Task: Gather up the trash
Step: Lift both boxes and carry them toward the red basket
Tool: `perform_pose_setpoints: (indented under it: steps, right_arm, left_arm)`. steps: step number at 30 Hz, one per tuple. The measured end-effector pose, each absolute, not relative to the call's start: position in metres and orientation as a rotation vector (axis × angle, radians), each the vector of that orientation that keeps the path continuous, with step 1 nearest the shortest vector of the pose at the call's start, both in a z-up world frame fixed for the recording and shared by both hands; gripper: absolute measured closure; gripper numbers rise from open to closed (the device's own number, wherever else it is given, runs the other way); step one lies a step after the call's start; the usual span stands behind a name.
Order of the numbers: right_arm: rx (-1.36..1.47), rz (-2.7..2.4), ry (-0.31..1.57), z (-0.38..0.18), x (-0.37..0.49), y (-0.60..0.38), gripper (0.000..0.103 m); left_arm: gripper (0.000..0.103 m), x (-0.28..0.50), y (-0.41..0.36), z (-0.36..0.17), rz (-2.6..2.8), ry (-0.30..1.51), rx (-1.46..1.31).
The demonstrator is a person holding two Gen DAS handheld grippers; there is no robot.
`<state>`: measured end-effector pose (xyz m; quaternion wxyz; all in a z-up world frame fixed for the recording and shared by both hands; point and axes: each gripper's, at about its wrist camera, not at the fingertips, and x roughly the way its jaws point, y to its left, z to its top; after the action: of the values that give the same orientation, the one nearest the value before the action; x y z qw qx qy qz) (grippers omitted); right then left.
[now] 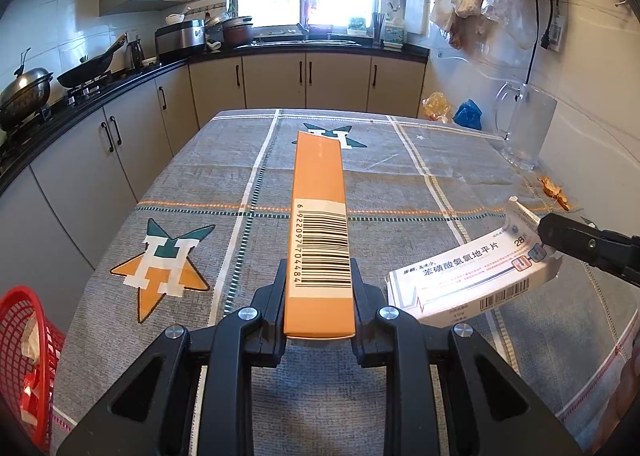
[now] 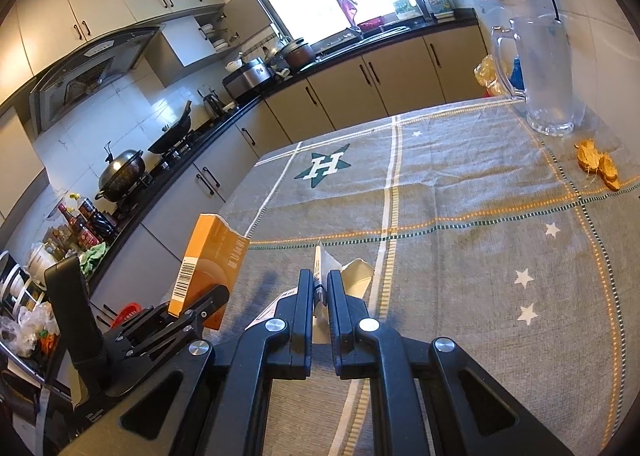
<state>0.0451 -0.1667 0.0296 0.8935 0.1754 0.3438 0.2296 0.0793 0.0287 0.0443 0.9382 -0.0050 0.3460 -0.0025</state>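
Observation:
My left gripper (image 1: 319, 276) is shut on a long orange box (image 1: 320, 216) with a barcode and holds it above the table, pointing forward. The orange box also shows in the right wrist view (image 2: 208, 260), held by the left gripper (image 2: 200, 306). My right gripper (image 2: 320, 280) is shut on the edge of a white medicine box (image 2: 320, 268). In the left wrist view the white box (image 1: 468, 280) hangs from the right gripper (image 1: 546, 242) just above the tablecloth. Orange peel scraps (image 2: 598, 162) lie on the cloth near the right edge.
A red mesh basket (image 1: 24, 356) stands low at the left of the table. A clear plastic jug (image 2: 544, 76) stands at the table's far right. The grey checked tablecloth (image 1: 248, 184) covers the table. Kitchen counters (image 1: 120, 76) with pots run along the left and back.

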Motion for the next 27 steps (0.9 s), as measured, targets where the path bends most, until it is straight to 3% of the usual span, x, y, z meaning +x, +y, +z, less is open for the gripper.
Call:
perform_pose_setpoints:
  steps: [27]
  right_arm:
    - [0.415, 0.483, 0.612, 0.054, 0.031, -0.182, 0.095]
  left_arm:
    - [0.08, 0.083, 0.035, 0.046, 0.031, 0.711, -0.017]
